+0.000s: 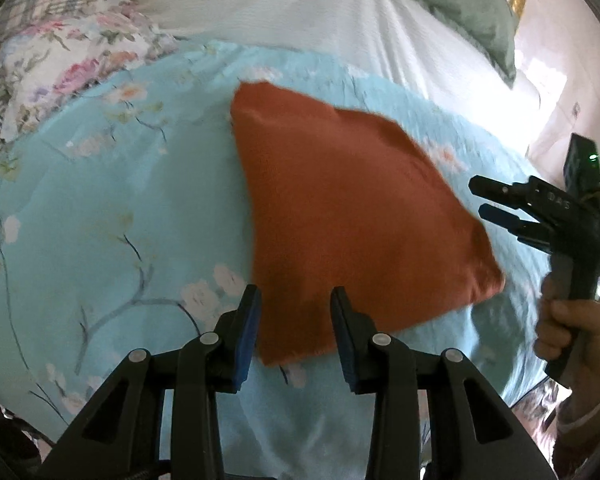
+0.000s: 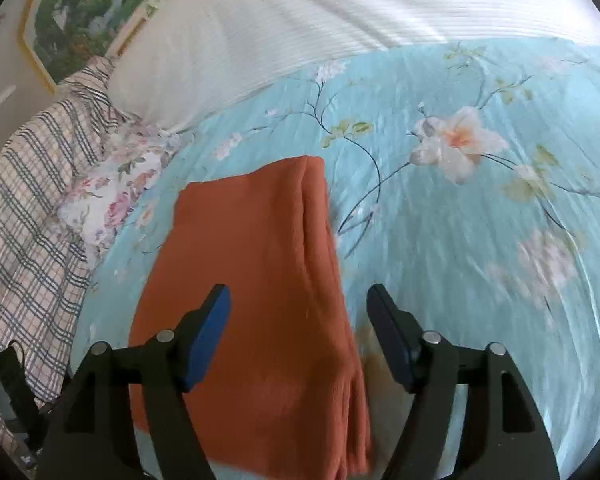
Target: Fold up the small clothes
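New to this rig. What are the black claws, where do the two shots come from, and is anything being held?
No robot here: a person carries a hand-held tool with two-finger tongs in each hand. Each tool has a fisheye camera looking along its fingers, so each picture is that tool's own view.

In the left wrist view, the left tongs sit at the bottom, and the right tongs with the person's hand show at the right edge. The right wrist view shows the right tongs from behind.

A folded orange cloth lies on a light blue floral bedspread. Both tongs are open above the cloth, and nothing is held.
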`<action>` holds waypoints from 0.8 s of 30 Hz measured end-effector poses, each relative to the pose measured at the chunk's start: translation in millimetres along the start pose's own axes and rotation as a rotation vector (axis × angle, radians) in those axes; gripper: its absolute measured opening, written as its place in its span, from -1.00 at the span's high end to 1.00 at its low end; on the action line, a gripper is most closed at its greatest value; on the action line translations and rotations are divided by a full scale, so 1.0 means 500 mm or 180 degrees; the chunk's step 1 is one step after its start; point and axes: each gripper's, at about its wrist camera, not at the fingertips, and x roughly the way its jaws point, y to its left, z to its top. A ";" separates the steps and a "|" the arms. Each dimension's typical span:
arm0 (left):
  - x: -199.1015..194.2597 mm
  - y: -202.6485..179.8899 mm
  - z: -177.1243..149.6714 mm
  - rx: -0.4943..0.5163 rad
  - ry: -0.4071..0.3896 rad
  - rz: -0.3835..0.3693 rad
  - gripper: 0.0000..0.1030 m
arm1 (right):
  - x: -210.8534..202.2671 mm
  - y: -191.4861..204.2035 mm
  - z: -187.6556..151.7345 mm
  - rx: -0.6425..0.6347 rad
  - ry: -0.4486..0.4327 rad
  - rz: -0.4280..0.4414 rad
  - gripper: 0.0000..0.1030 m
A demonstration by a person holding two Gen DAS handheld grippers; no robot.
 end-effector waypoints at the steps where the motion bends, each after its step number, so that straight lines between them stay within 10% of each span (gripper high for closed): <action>1: -0.001 0.005 0.008 -0.0024 -0.0012 0.0012 0.29 | 0.017 -0.003 0.006 0.0009 0.0057 -0.0014 -0.16; 6: 0.024 0.025 0.028 -0.0178 0.0044 0.0033 0.29 | 0.059 -0.020 0.010 0.0117 0.0219 0.0095 0.72; 16: 0.080 0.012 0.026 -0.0104 0.0260 0.0037 0.22 | 0.073 -0.037 -0.005 0.0058 0.0222 -0.0229 0.57; 24: 0.067 0.023 0.017 -0.0163 0.0252 0.0039 0.19 | -0.042 0.042 -0.037 -0.0240 -0.0119 0.0073 0.51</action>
